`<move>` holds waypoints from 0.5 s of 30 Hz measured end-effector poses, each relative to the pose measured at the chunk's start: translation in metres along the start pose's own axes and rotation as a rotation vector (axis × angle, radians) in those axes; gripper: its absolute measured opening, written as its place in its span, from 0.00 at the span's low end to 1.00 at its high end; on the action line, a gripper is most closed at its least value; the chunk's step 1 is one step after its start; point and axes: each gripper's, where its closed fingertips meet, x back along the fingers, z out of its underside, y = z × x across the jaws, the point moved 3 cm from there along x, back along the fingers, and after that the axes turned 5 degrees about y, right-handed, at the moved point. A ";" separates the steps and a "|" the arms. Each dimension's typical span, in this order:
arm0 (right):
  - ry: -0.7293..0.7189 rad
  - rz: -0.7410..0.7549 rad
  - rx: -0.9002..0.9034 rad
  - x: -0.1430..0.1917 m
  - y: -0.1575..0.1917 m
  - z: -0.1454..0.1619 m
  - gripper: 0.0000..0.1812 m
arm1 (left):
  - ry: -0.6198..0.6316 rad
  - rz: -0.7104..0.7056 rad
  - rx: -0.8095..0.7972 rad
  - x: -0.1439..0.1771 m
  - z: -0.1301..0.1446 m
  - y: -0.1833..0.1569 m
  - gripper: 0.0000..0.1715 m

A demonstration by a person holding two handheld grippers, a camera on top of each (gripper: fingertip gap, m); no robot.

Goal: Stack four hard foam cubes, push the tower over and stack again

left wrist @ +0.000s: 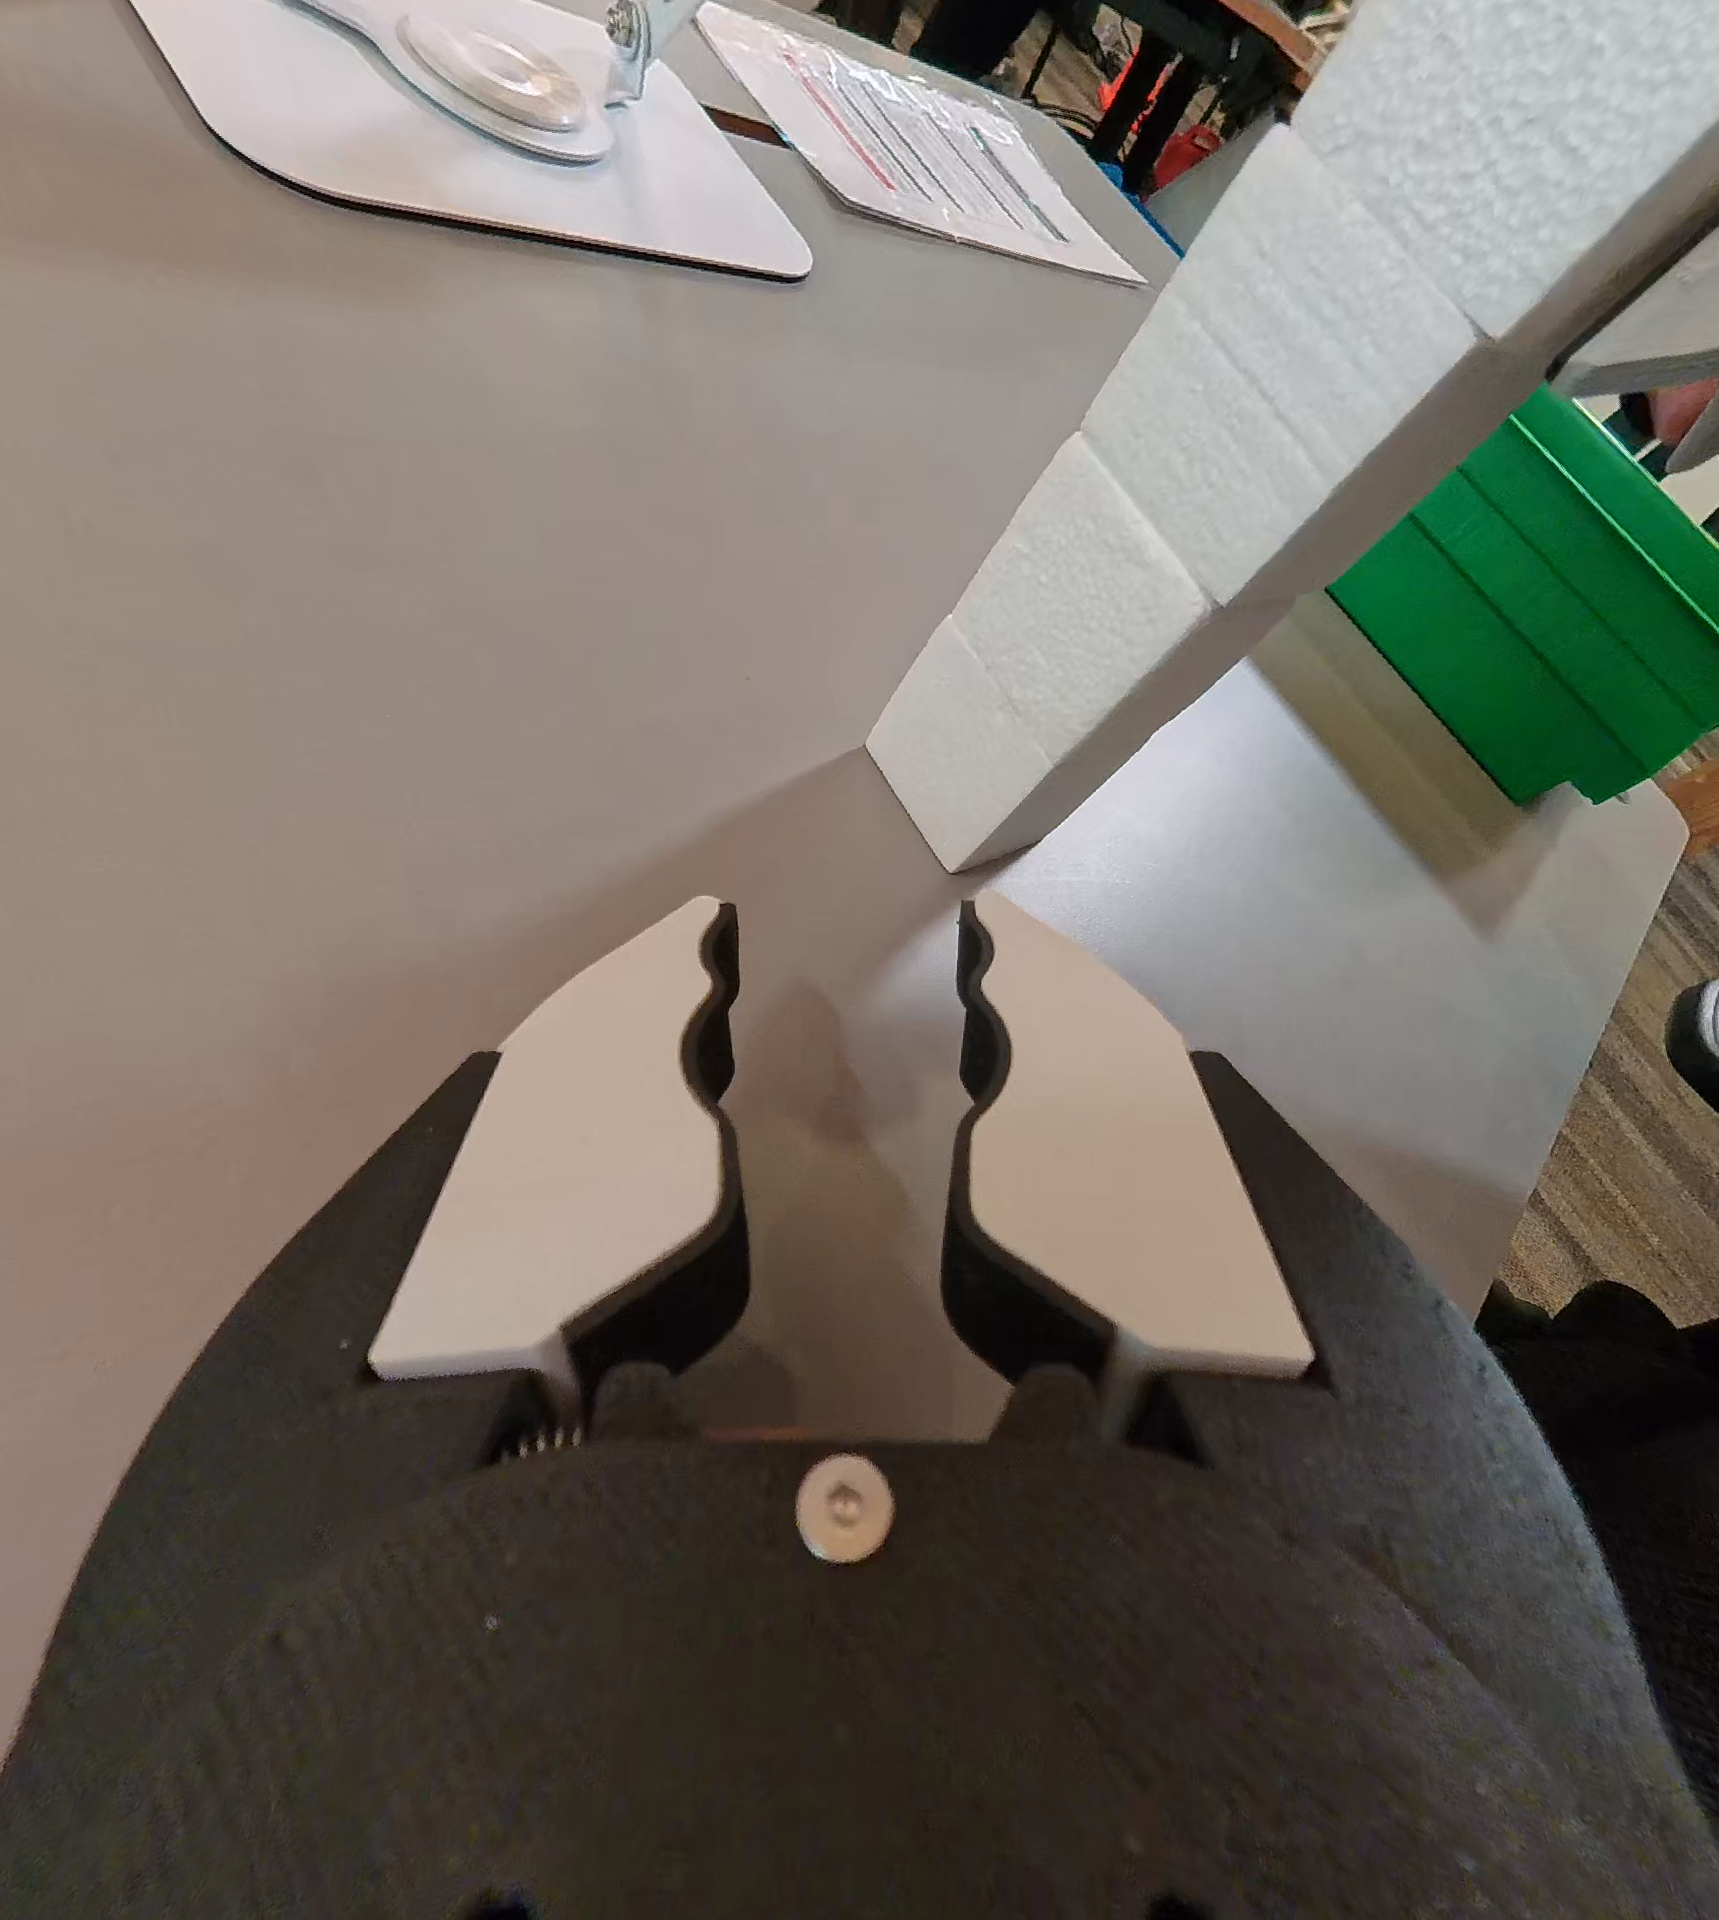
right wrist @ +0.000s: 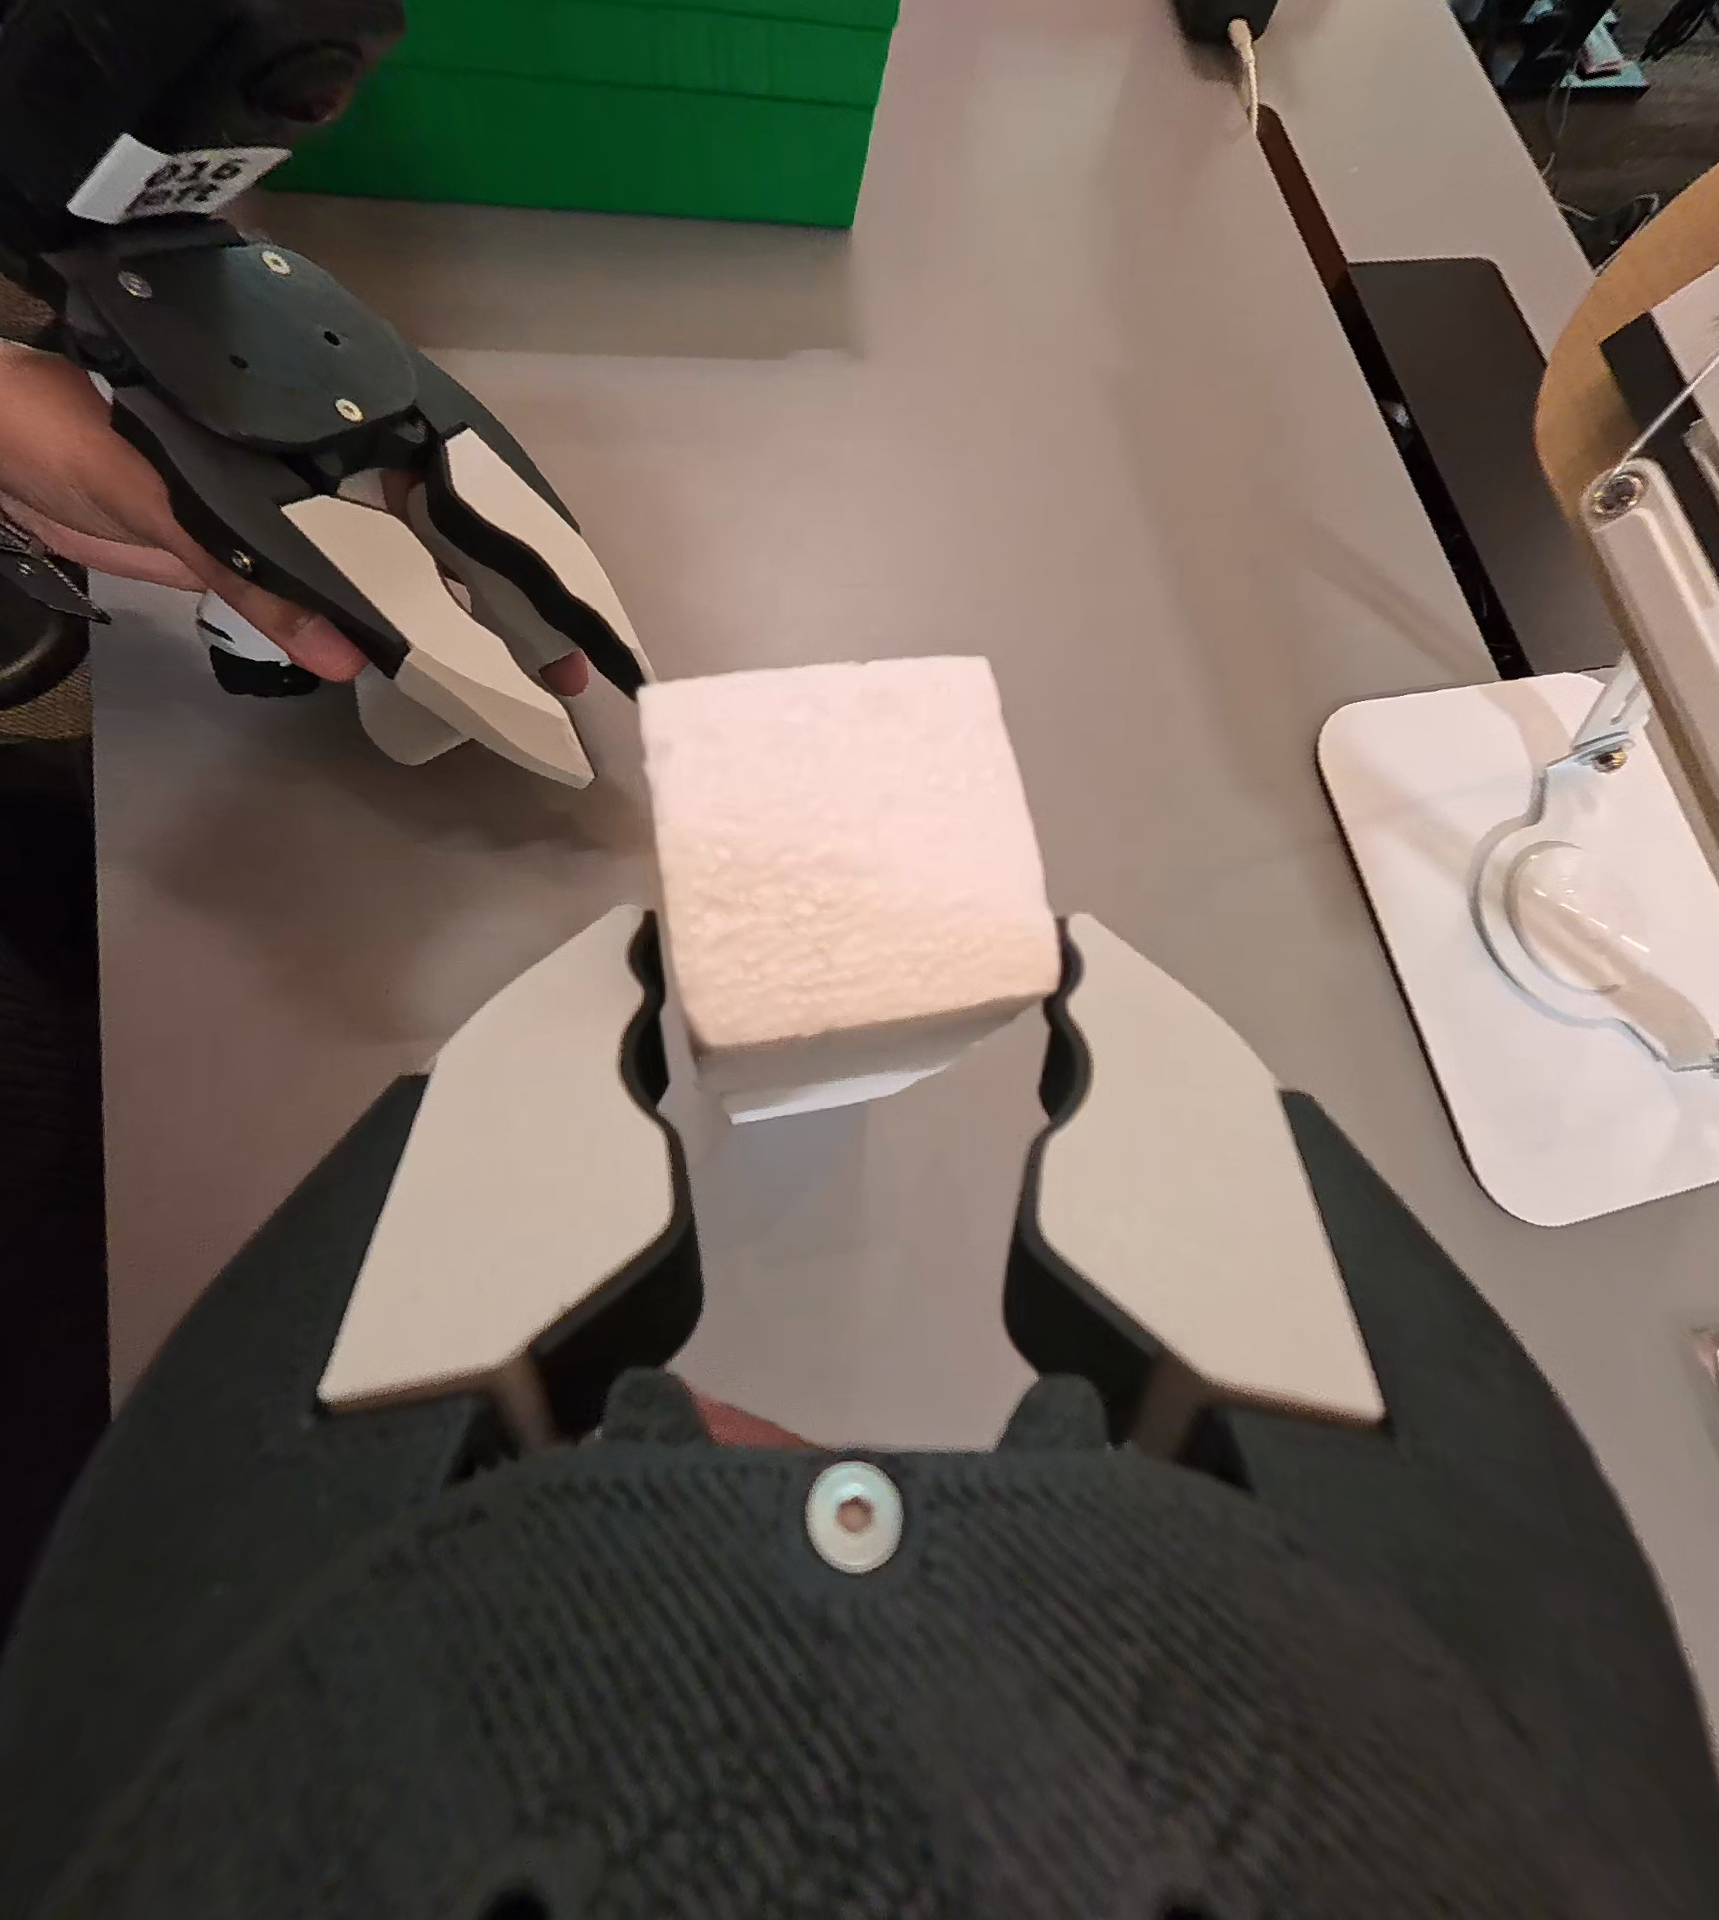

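Left gripper (left wrist: 844, 925): black textured body, pale flat fingers with wavy black inner pads; jaws a narrow gap apart, nothing between them, over the bare grey matte tabletop (left wrist: 315, 675). The right wrist view shows it (right wrist: 606, 717) from outside, held in a person's hand (right wrist: 107, 488), tips just beside the top block.

Foam stack: the left wrist view alone shows a tall column of white grainy styrofoam cubes (left wrist: 1198, 499) with seams between them, its base on the table ahead of the left gripper.

Top block: a white pebbled styrofoam cube (right wrist: 834, 842) seen from above in the right wrist view.

Right gripper (right wrist: 860, 956): same build, jaws wide and closed against the cube's two sides.

Green bin: ribbed green plastic box (left wrist: 1541, 613) beyond the column, at the table's edge.

White mat: flat, rounded-corner white pad (right wrist: 1520, 935) at the right, bearing a clear dome on a metal bracket (right wrist: 1561, 914).
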 end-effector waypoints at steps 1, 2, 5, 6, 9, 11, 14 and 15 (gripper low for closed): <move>0.003 0.007 0.002 -0.001 0.000 0.000 0.41 | 0.002 0.001 0.000 0.000 0.000 0.000 0.24; 0.002 0.011 0.001 -0.001 -0.001 0.000 0.42 | 0.003 0.001 0.001 0.000 0.000 0.000 0.24; -0.009 0.009 -0.002 -0.001 -0.001 -0.002 0.43 | 0.005 0.001 0.000 0.000 0.001 0.000 0.24; -0.012 0.013 -0.003 0.000 -0.001 -0.002 0.44 | 0.005 0.001 0.000 0.000 0.001 0.000 0.24; -0.021 0.020 -0.007 0.005 -0.003 -0.003 0.45 | 0.007 0.002 0.001 -0.001 0.001 0.000 0.24; -0.037 0.023 -0.010 0.011 -0.003 -0.005 0.46 | 0.008 0.003 0.002 -0.001 0.001 0.000 0.24; -0.065 0.024 -0.015 0.025 -0.003 -0.008 0.46 | 0.009 0.002 0.001 -0.001 0.001 0.000 0.24; -0.078 0.027 -0.014 0.030 -0.003 -0.009 0.46 | 0.009 0.002 0.000 -0.001 0.001 0.000 0.24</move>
